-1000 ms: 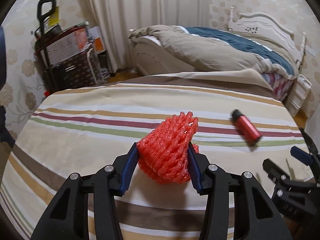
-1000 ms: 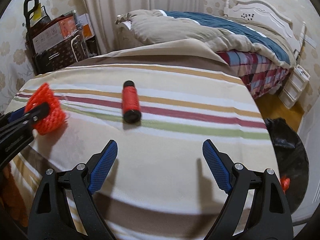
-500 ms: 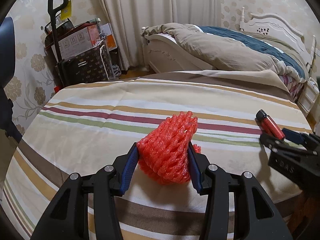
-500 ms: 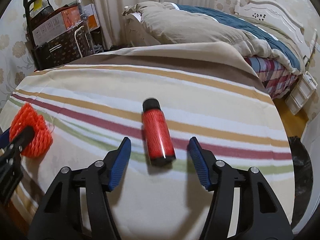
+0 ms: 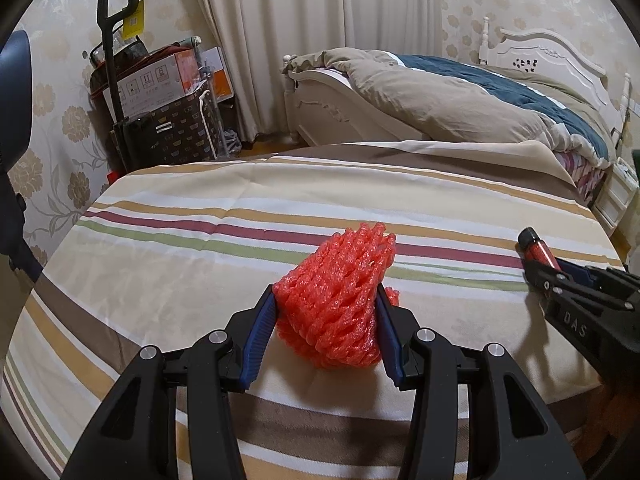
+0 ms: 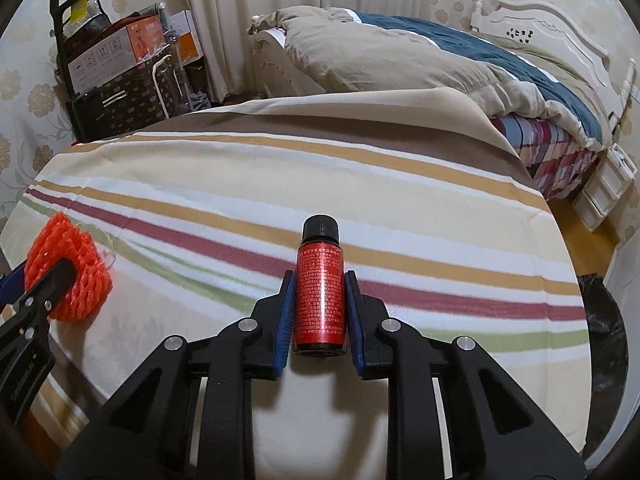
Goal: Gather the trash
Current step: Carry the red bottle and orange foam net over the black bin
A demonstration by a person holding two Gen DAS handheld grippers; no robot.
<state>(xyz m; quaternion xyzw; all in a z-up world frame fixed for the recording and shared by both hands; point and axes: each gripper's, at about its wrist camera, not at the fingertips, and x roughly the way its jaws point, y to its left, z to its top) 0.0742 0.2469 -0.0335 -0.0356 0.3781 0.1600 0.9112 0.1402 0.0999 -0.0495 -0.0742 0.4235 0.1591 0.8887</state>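
The left gripper (image 5: 326, 320) is closed down onto a red foam net (image 5: 336, 300), its blue pads (image 5: 260, 330) pressed into both sides of the crumpled mesh, which sits on the striped tablecloth (image 5: 200, 264) near the table's front edge. The right gripper (image 6: 320, 312) is clamped on a small red bottle (image 6: 319, 300) with a black cap (image 6: 320, 228); the bottle lies on the cloth with its cap pointing away from the camera, both pads touching its label. Whether the bottle holds anything cannot be told. In the right wrist view a black bin bag (image 6: 604, 320) shows at the right edge, below the table; its contents are hidden. Behind the table, an unmade bed (image 6: 400, 48) and a trolley (image 5: 120, 92) loaded with cardboard boxes (image 5: 156, 84).
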